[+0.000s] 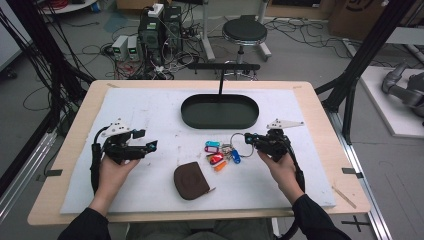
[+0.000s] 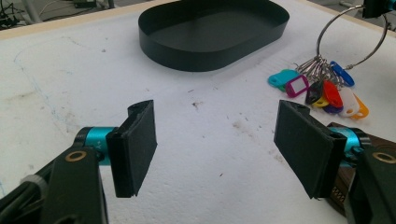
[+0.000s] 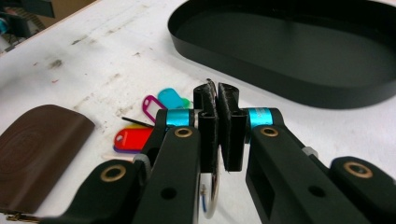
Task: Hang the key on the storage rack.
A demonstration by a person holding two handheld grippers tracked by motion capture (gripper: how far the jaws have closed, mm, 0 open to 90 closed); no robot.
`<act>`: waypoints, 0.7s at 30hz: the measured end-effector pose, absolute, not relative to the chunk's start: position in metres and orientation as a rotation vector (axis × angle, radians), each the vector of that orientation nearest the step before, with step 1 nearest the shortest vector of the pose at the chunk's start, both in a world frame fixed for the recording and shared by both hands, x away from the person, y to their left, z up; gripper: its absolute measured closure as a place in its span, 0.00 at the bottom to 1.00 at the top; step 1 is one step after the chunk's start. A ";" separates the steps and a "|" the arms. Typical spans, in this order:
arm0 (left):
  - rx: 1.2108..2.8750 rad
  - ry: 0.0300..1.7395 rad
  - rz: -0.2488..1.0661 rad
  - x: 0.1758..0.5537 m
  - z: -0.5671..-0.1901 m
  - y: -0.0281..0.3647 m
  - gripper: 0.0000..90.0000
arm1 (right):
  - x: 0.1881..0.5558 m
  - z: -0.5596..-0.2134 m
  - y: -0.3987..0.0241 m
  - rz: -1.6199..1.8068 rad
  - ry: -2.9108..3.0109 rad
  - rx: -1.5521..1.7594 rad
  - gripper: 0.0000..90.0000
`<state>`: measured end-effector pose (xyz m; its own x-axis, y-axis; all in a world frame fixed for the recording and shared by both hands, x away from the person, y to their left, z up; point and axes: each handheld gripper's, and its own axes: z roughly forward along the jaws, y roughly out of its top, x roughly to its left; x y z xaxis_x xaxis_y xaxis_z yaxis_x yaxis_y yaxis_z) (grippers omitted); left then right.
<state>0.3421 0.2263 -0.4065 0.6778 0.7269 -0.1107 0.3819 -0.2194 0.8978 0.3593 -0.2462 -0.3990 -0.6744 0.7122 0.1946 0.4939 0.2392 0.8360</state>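
Key ring [image 1: 242, 144] is sitting pinched in the right gripper [image 3: 218, 100], its lower arc hidden behind the jaws; left gripper [image 2: 215, 140] is gaping, empty, at lower frame.

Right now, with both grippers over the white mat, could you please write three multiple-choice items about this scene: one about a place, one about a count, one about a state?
1. Where does the brown leather pouch lie?
A. Inside the black oval tray
B. On the white mat, nearer the person than the key tags
C. Between the left gripper's jaws

2. How many black oval trays stand on the mat?
A. One
B. Two
C. Three

3. What state is the right gripper in?
A. Wide open over the pouch
B. Shut on the metal key ring
C. Shut on a red tag

Answers:
1. B, since the high view shows the pouch on the white mat below the bunch of coloured key tags.
2. A, as a single tray sits at the far side.
3. B, since its jaws pinch the metal key ring, while the left gripper stands open.
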 end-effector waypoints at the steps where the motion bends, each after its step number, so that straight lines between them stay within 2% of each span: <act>1: 1.837 0.876 0.408 0.342 -0.406 0.227 0.33 | 0.360 -0.397 -0.245 1.406 2.279 1.124 0.97; 21: 1.833 0.875 0.395 0.342 -0.408 0.229 0.33 | 0.362 -0.360 -0.250 1.427 2.247 1.000 0.98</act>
<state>0.3417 0.2294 -0.4077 0.6817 0.7214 -0.1217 0.3866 -0.2140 0.8971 0.3624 -0.2505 -0.3595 -0.7144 0.6905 0.1133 0.3961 0.2656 0.8790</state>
